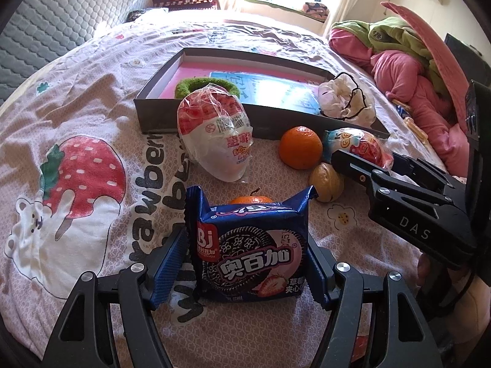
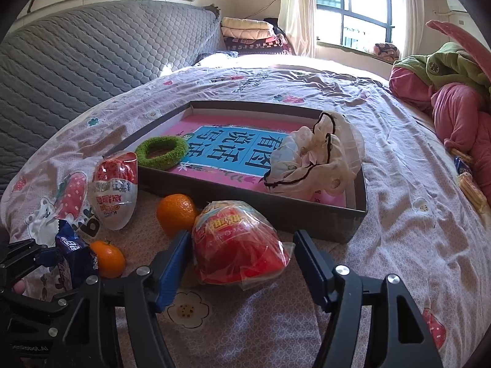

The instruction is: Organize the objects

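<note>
My left gripper (image 1: 247, 245) is shut on a blue cookie pack (image 1: 251, 251), which stands upright between its blue pads just above the bedsheet. My right gripper (image 2: 242, 245) is open around a red egg-shaped snack in clear wrap (image 2: 236, 245). The left pad sits close to the wrap and a gap shows at the right pad. A dark shallow box (image 2: 214, 190) lies behind, holding a green ring (image 2: 162, 151), a blue-and-pink book and a white cloth bundle (image 2: 313, 165). In the left wrist view the right gripper (image 1: 377, 156) reaches in from the right.
Loose on the strawberry-print sheet are a white-and-red egg snack (image 1: 214, 141), an orange (image 1: 300, 147), a small tangerine (image 2: 107, 259) and a walnut (image 1: 325, 182). Pink and green clothes (image 2: 454, 98) pile at the right. A grey quilted headboard (image 2: 92, 49) rises at the left.
</note>
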Action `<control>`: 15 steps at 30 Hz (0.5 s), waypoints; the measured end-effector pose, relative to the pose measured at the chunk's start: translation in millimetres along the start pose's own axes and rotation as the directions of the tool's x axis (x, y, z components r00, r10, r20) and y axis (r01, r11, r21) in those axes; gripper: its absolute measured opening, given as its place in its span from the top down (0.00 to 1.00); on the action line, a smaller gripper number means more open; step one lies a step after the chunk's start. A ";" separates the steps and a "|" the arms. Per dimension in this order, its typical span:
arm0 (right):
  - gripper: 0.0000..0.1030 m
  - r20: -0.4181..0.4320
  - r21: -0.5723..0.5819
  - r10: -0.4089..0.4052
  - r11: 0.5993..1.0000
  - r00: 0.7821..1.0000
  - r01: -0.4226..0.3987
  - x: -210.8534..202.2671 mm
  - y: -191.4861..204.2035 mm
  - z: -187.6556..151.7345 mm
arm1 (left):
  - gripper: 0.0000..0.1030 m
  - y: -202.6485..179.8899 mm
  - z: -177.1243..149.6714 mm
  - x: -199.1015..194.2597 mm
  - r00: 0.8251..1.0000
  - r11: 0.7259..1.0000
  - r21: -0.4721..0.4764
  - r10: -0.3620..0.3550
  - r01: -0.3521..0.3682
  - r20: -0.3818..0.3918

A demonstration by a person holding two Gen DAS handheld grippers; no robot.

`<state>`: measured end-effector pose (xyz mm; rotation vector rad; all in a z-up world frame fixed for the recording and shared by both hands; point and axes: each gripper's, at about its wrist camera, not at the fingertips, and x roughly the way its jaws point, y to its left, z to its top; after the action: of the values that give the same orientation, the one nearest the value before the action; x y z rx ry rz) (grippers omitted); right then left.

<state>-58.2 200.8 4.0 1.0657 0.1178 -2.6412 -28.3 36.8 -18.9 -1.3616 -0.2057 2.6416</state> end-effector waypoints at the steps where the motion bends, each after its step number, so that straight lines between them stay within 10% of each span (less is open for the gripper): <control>1: 0.44 0.001 -0.007 0.001 1.000 1.000 -0.001 -0.4 1.9 0.2 | 0.30 -0.1 0.0 0.0 1.000 1.000 0.001 -0.002 0.002 0.000; 15: 0.49 0.018 0.028 0.006 1.000 1.000 -0.007 -7.9 -2.8 0.2 | 0.44 -5.1 -2.3 -3.1 1.000 0.999 0.040 -0.006 0.006 0.005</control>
<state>-53.8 205.3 9.5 1.0493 0.0738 -2.6532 -24.2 41.3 -16.8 -1.3402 -0.1570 2.6301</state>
